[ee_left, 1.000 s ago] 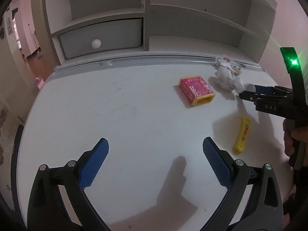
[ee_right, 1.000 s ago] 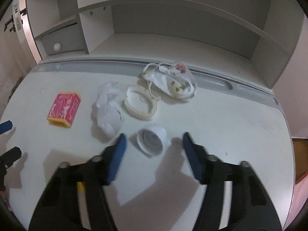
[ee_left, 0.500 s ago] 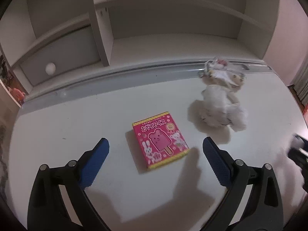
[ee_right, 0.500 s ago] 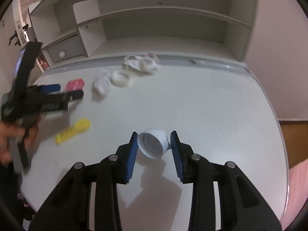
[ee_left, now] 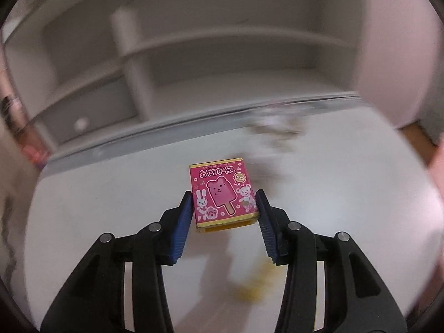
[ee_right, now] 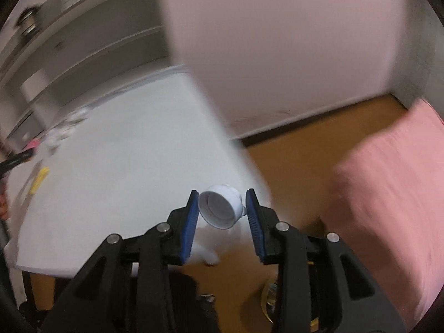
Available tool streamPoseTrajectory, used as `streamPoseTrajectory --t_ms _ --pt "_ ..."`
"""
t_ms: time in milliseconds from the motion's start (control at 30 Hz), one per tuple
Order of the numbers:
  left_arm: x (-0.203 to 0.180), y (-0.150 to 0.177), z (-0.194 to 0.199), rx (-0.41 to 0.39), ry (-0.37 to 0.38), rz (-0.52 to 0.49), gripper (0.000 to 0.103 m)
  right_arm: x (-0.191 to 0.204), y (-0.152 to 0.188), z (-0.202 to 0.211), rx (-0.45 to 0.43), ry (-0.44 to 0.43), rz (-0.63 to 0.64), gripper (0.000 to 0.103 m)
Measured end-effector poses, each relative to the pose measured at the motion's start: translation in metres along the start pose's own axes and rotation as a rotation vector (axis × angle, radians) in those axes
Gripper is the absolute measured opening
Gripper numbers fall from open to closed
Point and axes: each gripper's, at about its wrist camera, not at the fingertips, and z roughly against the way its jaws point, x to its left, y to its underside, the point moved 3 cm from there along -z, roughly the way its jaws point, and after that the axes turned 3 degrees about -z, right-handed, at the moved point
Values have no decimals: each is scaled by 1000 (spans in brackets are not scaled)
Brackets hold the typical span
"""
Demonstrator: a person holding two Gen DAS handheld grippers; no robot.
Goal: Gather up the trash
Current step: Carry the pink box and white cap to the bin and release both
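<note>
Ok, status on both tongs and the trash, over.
Left tongs closing around the pink box, which looks lifted off the desk. Right tongs shut on the white cap at the desk's edge. Nothing in the way.

Pink box [ee_left: 223,194] with yellow trim and cartoon animals; white cap [ee_right: 221,206]; blue pads [ee_left: 181,229]; white desk [ee_left: 111,199].

Right gripper [ee_right: 222,212] clamps small white plastic cup [ee_right: 220,209] past white desk [ee_right: 125,172] corner, above brown wooden floor [ee_right: 291,161]; pink cloth block [ee_right: 394,194] right, heavy blur.
</note>
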Motion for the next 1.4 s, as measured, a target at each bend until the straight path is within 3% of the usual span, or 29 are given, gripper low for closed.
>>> streamPoseTrajectory --t_ms 200,233,300,433,500,600,833,933,1000,1267,1400 --pt "-162 11 67 -98 326 -228 45 -106 56 22 27 156 -177 35" --pt "-203 21 75 -93 410 -284 45 -123 67 25 36 181 -203 35" --pt "-258 31 80 -81 506 -355 45 -153 89 28 59 217 -258 35" --pt "-372 86 85 -9 689 -490 45 -200 125 21 125 260 -338 35" --pt "-413 115 79 24 748 -541 45 -221 141 15 163 247 -394 35" --pt "-463 159 52 100 767 -629 45 -244 161 5 211 277 -435 35" --pt "-505 219 -23 240 740 -627 45 -249 185 -30 317 225 -457 35" --pt "-505 234 -38 236 707 -654 45 -247 189 -39 341 220 -451 35" --pt "-503 237 -49 284 733 -634 45 -245 189 -43 351 221 -445 35" --pt "-500 239 -58 327 740 -589 45 -243 188 -53 377 222 -436 35" --pt "-502 242 -59 338 784 -573 45 -242 186 -53 375 225 -436 35"
